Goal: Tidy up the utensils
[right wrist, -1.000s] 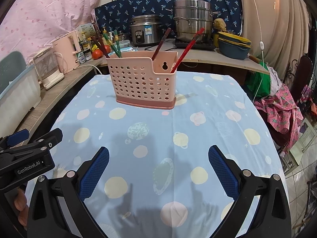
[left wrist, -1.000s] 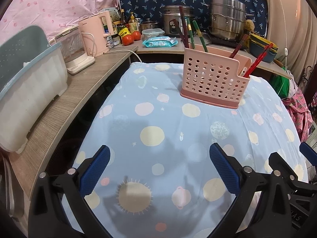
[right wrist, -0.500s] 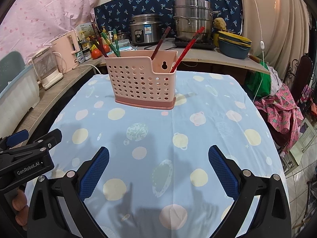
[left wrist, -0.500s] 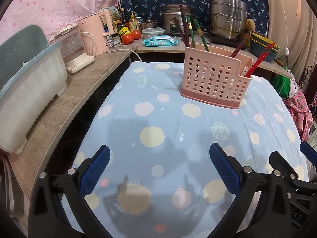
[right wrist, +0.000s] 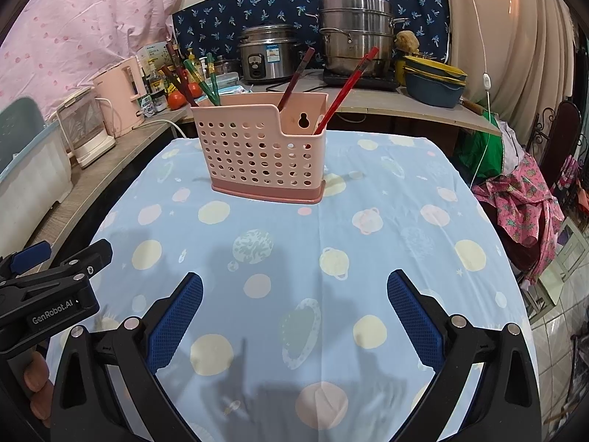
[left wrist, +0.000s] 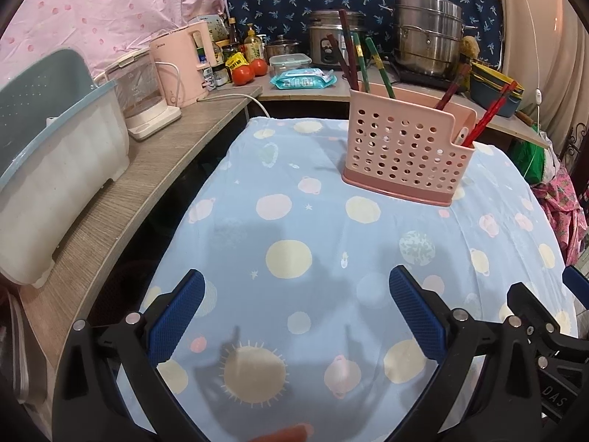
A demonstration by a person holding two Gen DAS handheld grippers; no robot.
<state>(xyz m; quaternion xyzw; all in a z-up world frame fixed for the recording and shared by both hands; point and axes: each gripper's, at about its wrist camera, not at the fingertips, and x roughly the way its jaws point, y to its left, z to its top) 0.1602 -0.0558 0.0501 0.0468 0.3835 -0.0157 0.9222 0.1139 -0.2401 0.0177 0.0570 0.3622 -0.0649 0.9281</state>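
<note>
A pink perforated utensil holder [left wrist: 403,151] stands on the far part of the blue planet-print tablecloth [left wrist: 294,221]; it also shows in the right wrist view [right wrist: 263,151]. Dark red and green chopsticks [left wrist: 362,62] lean in its left compartment, red ones [left wrist: 489,114] in its right. In the right wrist view the green chopsticks [right wrist: 202,79] and red chopsticks [right wrist: 348,88] stick out likewise. My left gripper [left wrist: 296,313] is open and empty over the near cloth. My right gripper [right wrist: 294,313] is open and empty, beside the left one.
A wooden shelf [left wrist: 121,206] runs along the left with a white-and-blue bin [left wrist: 44,169], a glass kettle [left wrist: 138,95] and a pink kettle [left wrist: 184,62]. Pots [left wrist: 427,44], a rice cooker [right wrist: 267,55] and tomatoes [left wrist: 244,72] crowd the back counter. Bowls [right wrist: 434,81] sit back right.
Both views have shifted only slightly; the holder and chopsticks stand as before and both grippers stay open and empty.
</note>
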